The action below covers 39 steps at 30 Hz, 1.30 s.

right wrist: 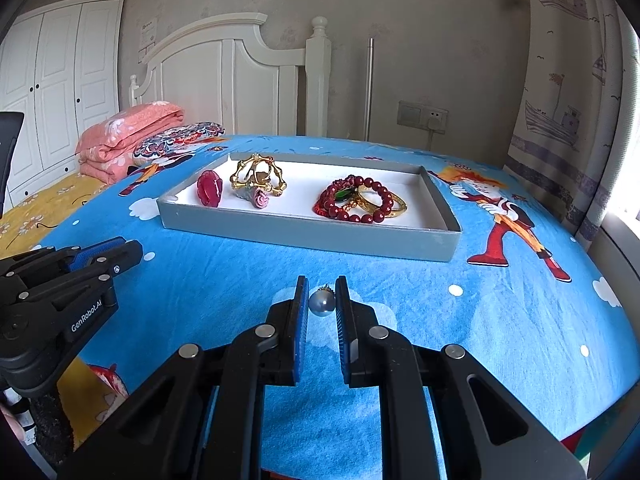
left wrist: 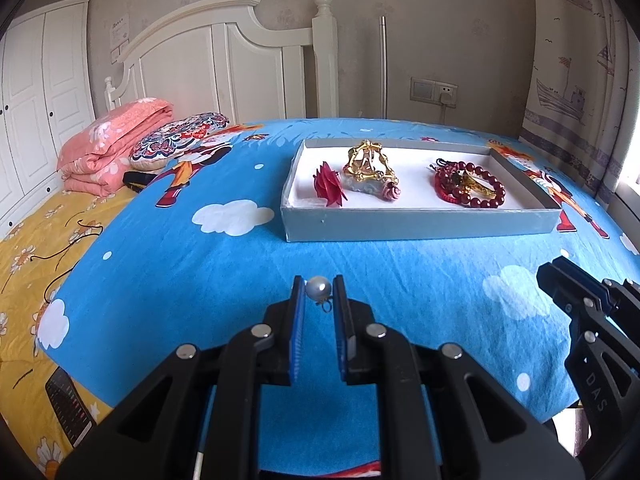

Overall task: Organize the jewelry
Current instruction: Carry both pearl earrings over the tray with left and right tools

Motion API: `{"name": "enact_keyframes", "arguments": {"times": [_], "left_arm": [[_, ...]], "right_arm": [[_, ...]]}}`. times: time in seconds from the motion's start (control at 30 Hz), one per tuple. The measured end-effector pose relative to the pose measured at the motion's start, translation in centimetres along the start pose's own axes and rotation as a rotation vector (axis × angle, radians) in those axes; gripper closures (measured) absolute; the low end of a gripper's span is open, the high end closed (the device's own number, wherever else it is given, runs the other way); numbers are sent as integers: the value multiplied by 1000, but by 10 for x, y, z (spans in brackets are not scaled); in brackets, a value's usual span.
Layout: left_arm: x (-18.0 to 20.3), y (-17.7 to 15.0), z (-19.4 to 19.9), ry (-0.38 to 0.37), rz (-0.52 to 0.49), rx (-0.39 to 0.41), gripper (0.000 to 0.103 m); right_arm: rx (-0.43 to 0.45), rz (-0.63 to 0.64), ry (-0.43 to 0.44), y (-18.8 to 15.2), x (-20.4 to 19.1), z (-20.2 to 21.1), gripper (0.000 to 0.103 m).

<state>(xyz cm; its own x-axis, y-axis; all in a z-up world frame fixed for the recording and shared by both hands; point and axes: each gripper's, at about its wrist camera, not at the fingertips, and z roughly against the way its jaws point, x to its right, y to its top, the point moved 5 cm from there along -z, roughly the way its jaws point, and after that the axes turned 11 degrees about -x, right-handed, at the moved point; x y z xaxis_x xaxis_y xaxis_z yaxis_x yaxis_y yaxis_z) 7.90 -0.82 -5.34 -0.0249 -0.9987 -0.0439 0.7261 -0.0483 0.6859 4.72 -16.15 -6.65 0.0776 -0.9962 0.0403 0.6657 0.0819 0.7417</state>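
My left gripper (left wrist: 319,290) is shut on a white pearl earring (left wrist: 319,287), held above the blue bedspread short of the tray. My right gripper (right wrist: 322,300) is shut on a blue-grey pearl earring (right wrist: 321,304), also short of the tray. The grey tray (left wrist: 420,224) with a white floor holds a red flower piece (left wrist: 329,186), a gold hair clip (left wrist: 370,164) and red bead bracelets (left wrist: 468,184). In the right wrist view the tray (right wrist: 304,232) shows the same red piece (right wrist: 209,188), gold clip (right wrist: 258,178), bead bracelets (right wrist: 352,200) and a gold bangle (right wrist: 384,200).
The blue cartoon bedspread (left wrist: 180,280) covers the bed. A folded pink quilt (left wrist: 112,144) and patterned pillow (left wrist: 180,136) lie at the far left by the white headboard (left wrist: 224,60). A phone (left wrist: 68,408) lies on the yellow sheet. A curtain (left wrist: 580,80) hangs on the right.
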Motion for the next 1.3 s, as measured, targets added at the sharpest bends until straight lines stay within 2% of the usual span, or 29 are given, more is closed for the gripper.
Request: {"name": "enact_keyframes", "arguments": {"times": [0.3, 0.5, 0.8, 1.13, 1.3], "left_arm": [[5, 13, 2, 17, -18, 12, 89], [10, 31, -9, 6, -17, -11, 89], [25, 59, -12, -1, -34, 3, 89], [34, 108, -33, -31, -35, -24, 89], [39, 134, -53, -49, -31, -65, 89]], "right_arm": [[14, -5, 30, 15, 3, 0, 90], [1, -10, 37, 36, 8, -7, 90], [14, -18, 28, 63, 21, -14, 90], [-6, 1, 23, 102, 32, -37, 90], [-57, -14, 33, 122, 41, -62, 90]]}}
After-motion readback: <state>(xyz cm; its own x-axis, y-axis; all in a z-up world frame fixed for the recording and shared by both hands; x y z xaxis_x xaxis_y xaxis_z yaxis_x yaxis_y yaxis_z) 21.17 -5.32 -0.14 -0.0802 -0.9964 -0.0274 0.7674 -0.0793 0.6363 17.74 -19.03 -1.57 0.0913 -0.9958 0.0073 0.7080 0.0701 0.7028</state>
